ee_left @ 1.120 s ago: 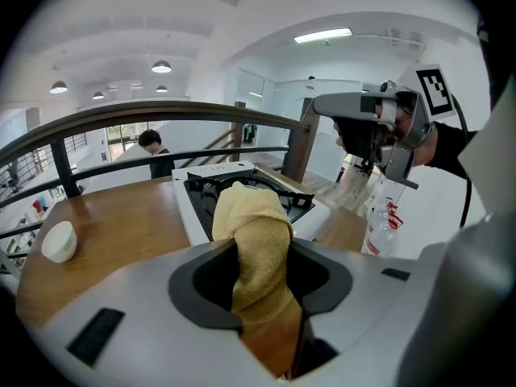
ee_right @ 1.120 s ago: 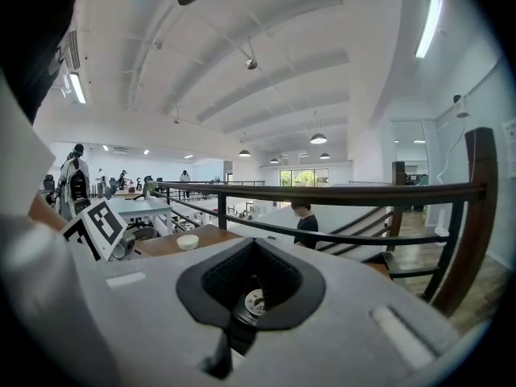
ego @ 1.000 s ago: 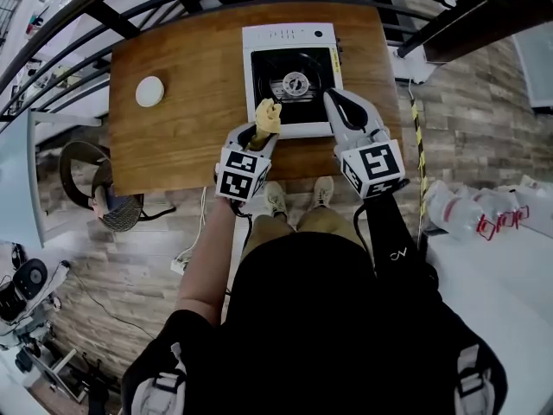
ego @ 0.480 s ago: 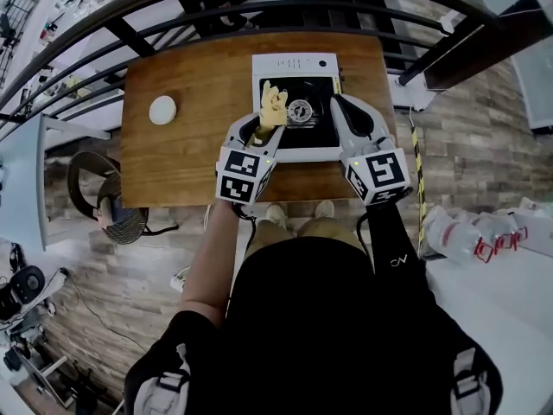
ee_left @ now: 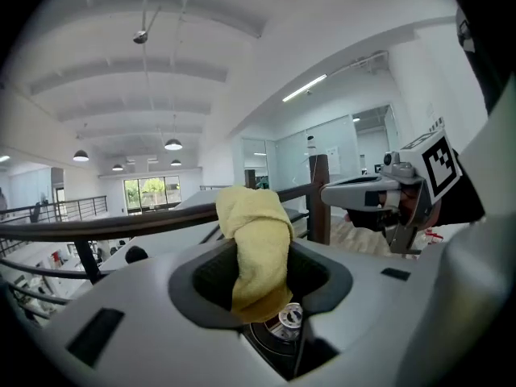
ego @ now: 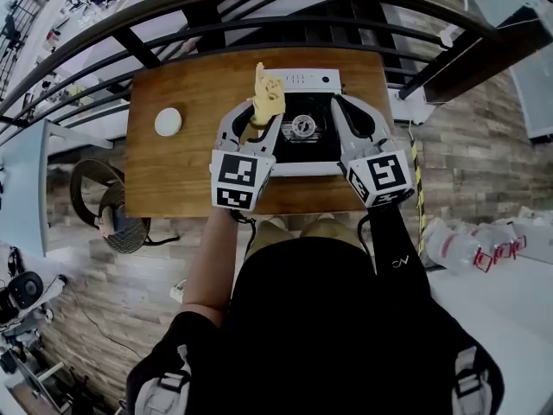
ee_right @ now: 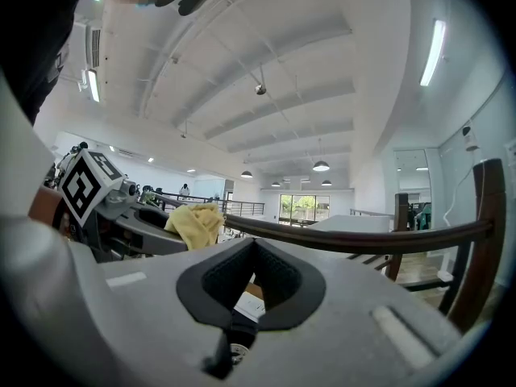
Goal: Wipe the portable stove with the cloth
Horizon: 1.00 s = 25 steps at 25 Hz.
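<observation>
Left gripper: jaws clamped on a pale yellow, bunched terry cloth. Left gripper view shows the cloth pinched at mid-length between the dark pads. The upper wad stands up above the jaws; a shorter tail hangs below.

The left gripper's camera looks out level at a dark curved handrail and the ceiling, so the tool is pitched up. The cloth appears lifted off the stove rather than pressed to it, but contact can't be confirmed.

Right gripper: pads drawn together, nothing between them. It hangs over the right side of the stove, idle and also pitched up.

Task object: a white square portable stove with a black top and a round metal burner at centre. It sits at the far middle of a brown wooden table. In the head view the cloth lies over the stove's far-left corner, by the white control strip. The burner shows low through the left jaw gap.

Also on the table, well apart to the left: a small white round disc.

Step, as judged: mid-wipe, at the far end of a pass or between passes. The next move calls for tipping the left gripper down so the cloth meets the surface, then drawing it across the black top. Keep the jaw tips clear of the burner. The right gripper could steady the stove's edge if it slides.
</observation>
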### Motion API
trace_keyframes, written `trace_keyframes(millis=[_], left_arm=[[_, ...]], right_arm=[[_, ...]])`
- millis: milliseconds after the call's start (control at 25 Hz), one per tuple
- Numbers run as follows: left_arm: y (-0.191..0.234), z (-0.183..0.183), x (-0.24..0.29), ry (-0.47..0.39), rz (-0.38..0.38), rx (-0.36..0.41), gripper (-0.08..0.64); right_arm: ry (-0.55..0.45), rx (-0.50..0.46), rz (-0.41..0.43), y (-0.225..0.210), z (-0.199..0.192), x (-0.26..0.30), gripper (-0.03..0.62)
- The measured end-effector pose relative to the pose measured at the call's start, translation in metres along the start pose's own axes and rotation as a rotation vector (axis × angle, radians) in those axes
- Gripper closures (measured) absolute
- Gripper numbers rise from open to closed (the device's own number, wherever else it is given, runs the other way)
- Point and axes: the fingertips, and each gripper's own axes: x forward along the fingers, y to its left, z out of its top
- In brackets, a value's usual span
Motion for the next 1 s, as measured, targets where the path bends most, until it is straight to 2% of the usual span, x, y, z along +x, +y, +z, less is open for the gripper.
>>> trace_keyframes(millis=[160, 320, 600, 1000], left_arm=[[0.009, 0.01, -0.002, -0.028, 0.024, -0.005, 0.403], [0.017, 0.008, -0.001, -0.026, 0.043, -0.011, 0.403], [0.019, 0.009, 0.003, -0.031, 0.054, -0.006, 0.403], [0.018, 0.007, 0.011, -0.022, 0.065, -0.001, 0.403]], right_arm=[[0.005, 0.0, 0.005, 0.001, 0.0, 0.004, 0.591], [0.028, -0.04, 0.022, 0.008, -0.005, 0.006, 0.591], [0.025, -0.03, -0.035, -0.008, -0.005, 0.005, 0.591], [0.034, -0.02, -0.038, -0.017, -0.014, 0.006, 0.591]])
